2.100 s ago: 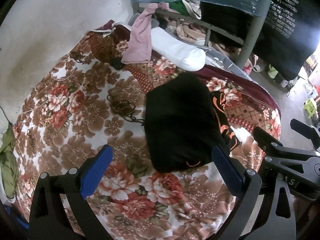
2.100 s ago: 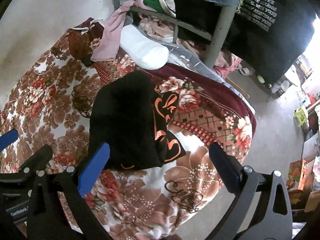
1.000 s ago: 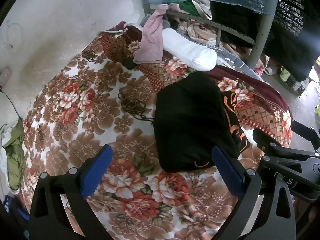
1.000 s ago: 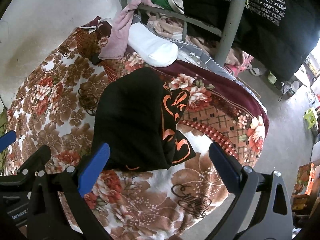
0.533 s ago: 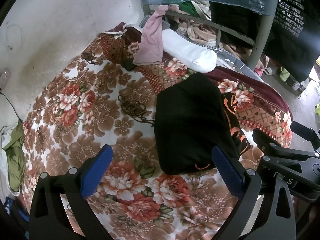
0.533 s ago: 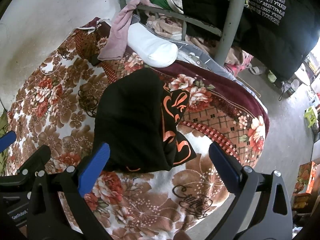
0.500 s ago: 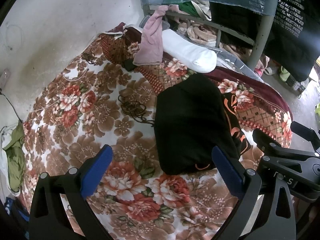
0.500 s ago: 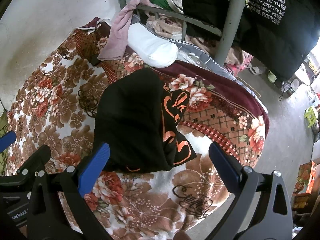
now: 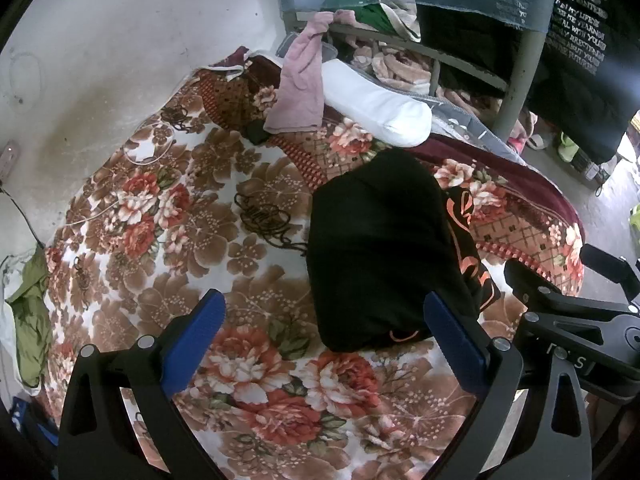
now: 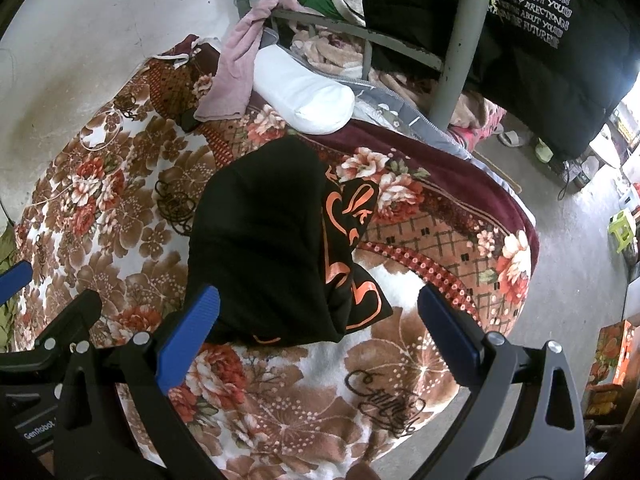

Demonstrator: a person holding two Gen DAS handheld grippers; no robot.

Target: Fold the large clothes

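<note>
I have both grippers held above the bed (image 9: 168, 240), side by side, and neither has hold of anything. On my left gripper (image 9: 320, 320) the fingers (image 9: 192, 336) stand spread wide, the blue pads well apart with only the floral blanket (image 9: 248, 368) showing between them. My right gripper (image 10: 318, 320) is spread just as wide and equally empty. The black garment (image 9: 376, 248), folded into a thick bundle with orange print (image 10: 348, 216) showing along one side, lies flat on the blanket ahead of the fingers. From my left wrist view it sits ahead and toward the right-hand finger, its near edge just beyond that pad's tip. From my right wrist view it sits ahead and toward the left-hand finger, its near hem just past that pad, with the orange-printed flap spilling out toward the middle of the gap. Neither pair of fingers touches the cloth. Farther ahead, beyond the garment, a white pillow (image 9: 376, 108) rests at the head of the bed with a pink towel (image 9: 300, 92) draped from a metal rail (image 10: 456, 44) just beside it. A dark shirt with white lettering (image 10: 536, 4) hangs farther off toward the right-hand finger. Off past the left-hand finger, a green cloth (image 9: 30, 320) lies at the blanket's edge.
</note>
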